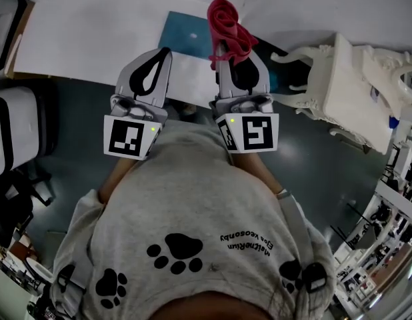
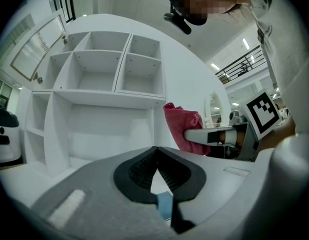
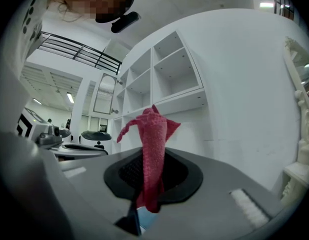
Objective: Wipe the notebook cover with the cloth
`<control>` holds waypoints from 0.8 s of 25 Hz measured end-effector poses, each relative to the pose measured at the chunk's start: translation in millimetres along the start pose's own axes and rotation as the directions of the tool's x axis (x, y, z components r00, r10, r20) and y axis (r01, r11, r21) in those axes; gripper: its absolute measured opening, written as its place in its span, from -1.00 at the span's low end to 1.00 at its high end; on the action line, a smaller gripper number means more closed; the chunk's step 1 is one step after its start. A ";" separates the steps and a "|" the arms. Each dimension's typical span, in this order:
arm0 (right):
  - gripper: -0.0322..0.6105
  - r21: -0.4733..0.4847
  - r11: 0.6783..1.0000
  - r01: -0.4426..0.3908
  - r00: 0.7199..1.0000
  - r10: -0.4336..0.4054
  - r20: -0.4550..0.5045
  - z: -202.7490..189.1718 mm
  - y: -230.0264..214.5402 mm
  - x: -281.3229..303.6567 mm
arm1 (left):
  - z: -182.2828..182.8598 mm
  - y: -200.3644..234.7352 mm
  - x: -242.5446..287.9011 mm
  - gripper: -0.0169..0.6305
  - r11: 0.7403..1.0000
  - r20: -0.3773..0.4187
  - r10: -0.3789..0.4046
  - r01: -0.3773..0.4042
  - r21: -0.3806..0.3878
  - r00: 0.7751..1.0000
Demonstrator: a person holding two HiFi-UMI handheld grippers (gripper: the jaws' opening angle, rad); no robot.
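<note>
notebook point(image 1: 187, 36): teal cover, lain flat on the white table point(image 1: 86, 39), toward its near edge; a small pale mark is seen on the cover. a sliver of blue is glimpsed below the jaws in both gripper views, too small to be identified with certainty.

cloth point(image 1: 229, 27): red, crumpled, held upright in a bunch and standing above the jaw tips; a short tail is seen hanging below them in the right gripper view point(image 3: 153, 156). in the head view it overlaps the notebook's right edge; whether the two touch cannot be told.

right gripper point(image 1: 234, 60): jaws clamped on the cloth, pointed away from the person, over the table's near edge. marker cube point(image 1: 253, 133) carried at its rear.

left gripper point(image 1: 161, 53): jaws closed together at the tips, nothing held between them; set just beside the right gripper, to the notebook's left. marker cube point(image 1: 129, 137) carried at its rear.

shelving unit point(image 2: 104, 69): white, open compartments, stood behind the table, all compartments shown bare.

ornate chair point(image 1: 336, 89): white, carved, placed at the table's right end.

grey shirt point(image 1: 186, 245): worn by the person, printed with black paw marks, filling the lower head view.
</note>
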State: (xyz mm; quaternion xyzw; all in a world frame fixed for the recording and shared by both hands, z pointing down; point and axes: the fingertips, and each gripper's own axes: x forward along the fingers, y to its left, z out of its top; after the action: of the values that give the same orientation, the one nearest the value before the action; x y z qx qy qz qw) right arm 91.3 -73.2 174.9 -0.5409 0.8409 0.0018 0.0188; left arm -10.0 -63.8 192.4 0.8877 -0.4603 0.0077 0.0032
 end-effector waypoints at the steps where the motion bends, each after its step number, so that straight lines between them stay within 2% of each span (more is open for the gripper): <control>1: -0.75 0.006 1.000 -0.005 1.000 0.005 -0.004 -1.6 0.0 3.2 | -3.3 1.7 0.4 -0.95 1.000 -0.008 -0.001 0.001 -0.001 1.000; 6: -0.75 0.013 1.000 -0.017 1.000 0.017 -0.022 -8.7 0.7 18.9 | -15.7 13.9 2.2 -0.95 1.000 -0.037 0.003 -0.003 -0.004 0.999; 15: -0.75 -0.004 0.998 -0.060 0.994 0.060 -0.092 -22.5 2.6 56.2 | -27.3 33.3 22.8 -0.95 0.999 -0.106 -0.041 0.042 0.014 0.993; 20: -0.75 -0.032 0.996 -0.084 0.988 0.079 -0.129 -38.6 -10.9 70.6 | -45.7 36.1 42.3 -0.95 0.998 -0.134 -0.059 0.060 -0.001 0.989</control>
State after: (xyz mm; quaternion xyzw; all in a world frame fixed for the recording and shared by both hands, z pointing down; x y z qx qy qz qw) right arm 70.8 -142.8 211.2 -0.5055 0.8615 -0.0165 -0.0454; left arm -15.6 -118.5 238.7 0.8985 -0.4323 0.0681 0.0332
